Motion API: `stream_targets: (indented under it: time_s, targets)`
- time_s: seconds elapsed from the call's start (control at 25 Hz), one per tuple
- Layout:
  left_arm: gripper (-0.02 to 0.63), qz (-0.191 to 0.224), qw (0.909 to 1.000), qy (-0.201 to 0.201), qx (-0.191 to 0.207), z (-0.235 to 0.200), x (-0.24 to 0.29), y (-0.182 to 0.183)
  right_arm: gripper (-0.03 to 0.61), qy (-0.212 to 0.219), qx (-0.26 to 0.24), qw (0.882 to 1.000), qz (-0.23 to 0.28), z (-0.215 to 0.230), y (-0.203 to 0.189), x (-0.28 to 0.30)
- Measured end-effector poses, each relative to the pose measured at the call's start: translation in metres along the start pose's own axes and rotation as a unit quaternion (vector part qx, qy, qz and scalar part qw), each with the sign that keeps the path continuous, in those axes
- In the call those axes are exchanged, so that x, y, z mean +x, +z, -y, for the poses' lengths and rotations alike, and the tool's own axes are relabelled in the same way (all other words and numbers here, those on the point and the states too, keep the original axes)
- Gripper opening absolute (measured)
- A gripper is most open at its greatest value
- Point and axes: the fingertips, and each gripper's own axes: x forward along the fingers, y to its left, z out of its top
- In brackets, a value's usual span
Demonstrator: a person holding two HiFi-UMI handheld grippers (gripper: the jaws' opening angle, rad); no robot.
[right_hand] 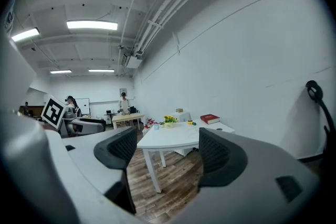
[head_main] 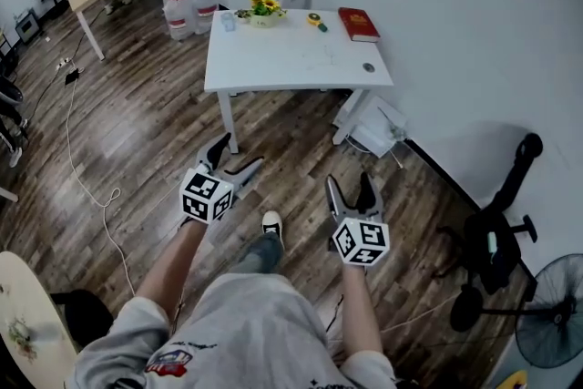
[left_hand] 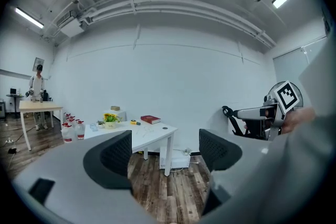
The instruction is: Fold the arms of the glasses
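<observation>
A white table (head_main: 273,73) stands across the wooden floor, well ahead of me. A faint thin outline near its middle (head_main: 319,57) may be the glasses; it is too small to tell. Both grippers hang over the floor, far short of the table. My left gripper (head_main: 239,155) is open with nothing between its fingers, and the left gripper view shows its dark pads (left_hand: 113,157) wide apart. My right gripper (head_main: 349,187) is open and empty too, its pads (right_hand: 220,157) spread in the right gripper view.
On the table lie a red book (head_main: 358,23), a flower pot (head_main: 265,9) and a small yellow object (head_main: 315,20). Water bottles (head_main: 187,5) stand left of the table, a white box (head_main: 373,123) under it. A black chair (head_main: 496,232) and a fan (head_main: 556,310) stand at the right.
</observation>
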Motion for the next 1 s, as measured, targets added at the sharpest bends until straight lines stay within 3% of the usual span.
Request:
stream_targets:
  time_s: [0.32,0.76,1.0]
  targets:
    - [0.388,-0.007,0.9995,-0.025,-0.017,-0.019,0.127,0.011,0.353,-0.024,0.009,1.000,-0.014,0.084,0.013,0.079]
    - [0.388,-0.028,0.9986,-0.041,-0.019,-0.083,0.304,0.038,0.334,-0.001,0.008,0.999,-0.038,0.164,0.053,0.254]
    - [0.388,-0.028,0.9987,-0.034,-0.026,-0.114,0.376,0.057,0.323,0.009,-0.008,1.000,-0.027,0.198,0.088,0.328]
